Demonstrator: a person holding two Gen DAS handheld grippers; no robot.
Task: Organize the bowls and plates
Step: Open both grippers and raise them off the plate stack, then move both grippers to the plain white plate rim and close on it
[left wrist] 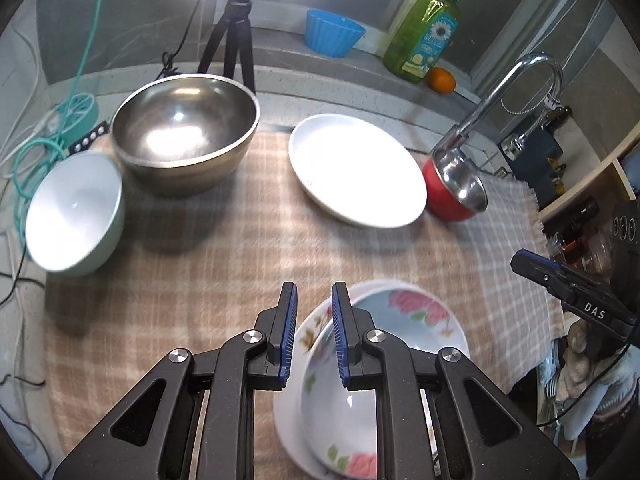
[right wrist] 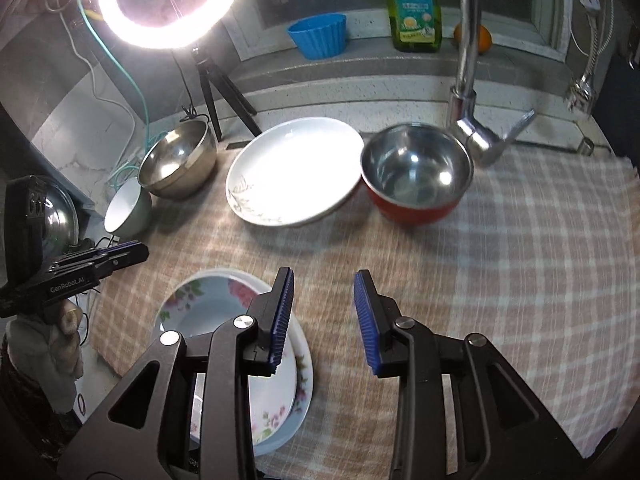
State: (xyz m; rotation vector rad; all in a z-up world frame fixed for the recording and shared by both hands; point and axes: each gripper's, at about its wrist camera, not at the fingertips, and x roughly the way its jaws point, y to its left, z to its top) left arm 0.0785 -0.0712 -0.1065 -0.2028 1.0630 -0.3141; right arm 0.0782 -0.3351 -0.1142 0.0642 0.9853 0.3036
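A stack of floral dishes (left wrist: 400, 312) (right wrist: 200, 308) sits on the checked cloth (left wrist: 220, 272) at its near edge. My left gripper (left wrist: 314, 292) hovers over the stack's left rim, its jaws almost together with nothing between them. My right gripper (right wrist: 324, 276) hangs just right of the stack, open and empty. Farther back lie a white plate (left wrist: 356, 168) (right wrist: 292, 168), a red steel-lined bowl (left wrist: 456, 188) (right wrist: 416, 172), a large steel bowl (left wrist: 184, 128) (right wrist: 176, 164) and a pale green bowl (left wrist: 72, 212) (right wrist: 126, 208). Each wrist view shows the other gripper at its side edge.
A chrome faucet (left wrist: 520, 80) (right wrist: 468, 80) rises behind the red bowl. On the back ledge stand a blue cup (left wrist: 332, 32), a green soap bottle (left wrist: 424, 36) and an orange (left wrist: 442, 80). A tripod (left wrist: 236, 32) with a ring light (right wrist: 168, 0) and cables (left wrist: 48, 140) fill the left.
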